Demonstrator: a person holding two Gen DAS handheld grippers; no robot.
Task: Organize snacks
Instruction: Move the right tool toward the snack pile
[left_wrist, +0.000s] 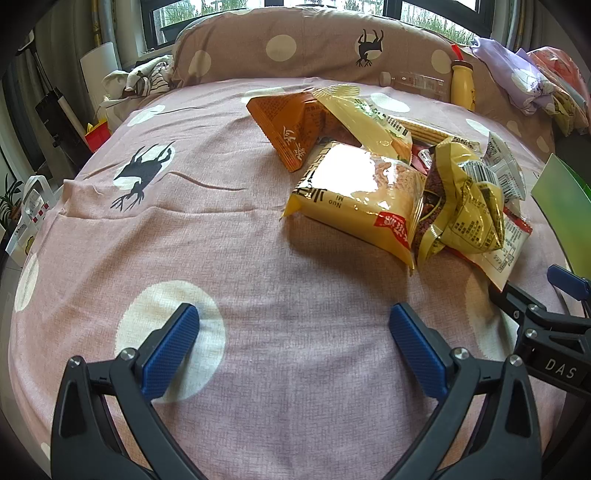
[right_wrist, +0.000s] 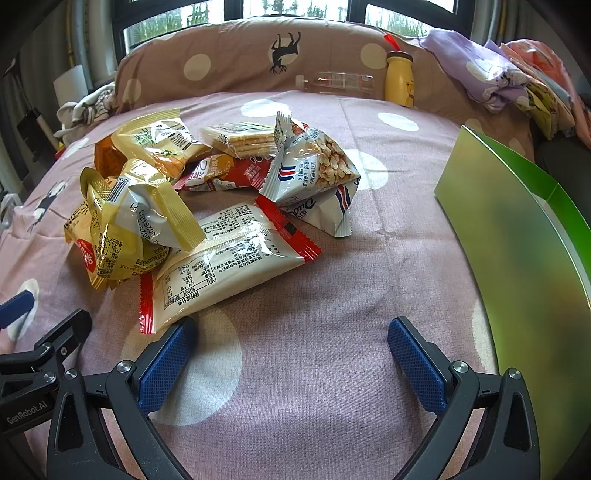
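Crinkly foil snack packets (right_wrist: 192, 206) heaped on woven bedspread (left_wrist: 221, 258); both grippers (left_wrist: 293, 345) (right_wrist: 291, 360) wide open, empty.

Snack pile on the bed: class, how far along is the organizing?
Done: nothing visibly; the snack packets all lie heaped on the bedspread. In hand: nothing; the left gripper and right gripper are open, empty. Left: all sorting, perhaps into the green box.

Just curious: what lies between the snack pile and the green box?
Only bare pink bedsheet between the snack pile and the green box, seen in the right wrist view.
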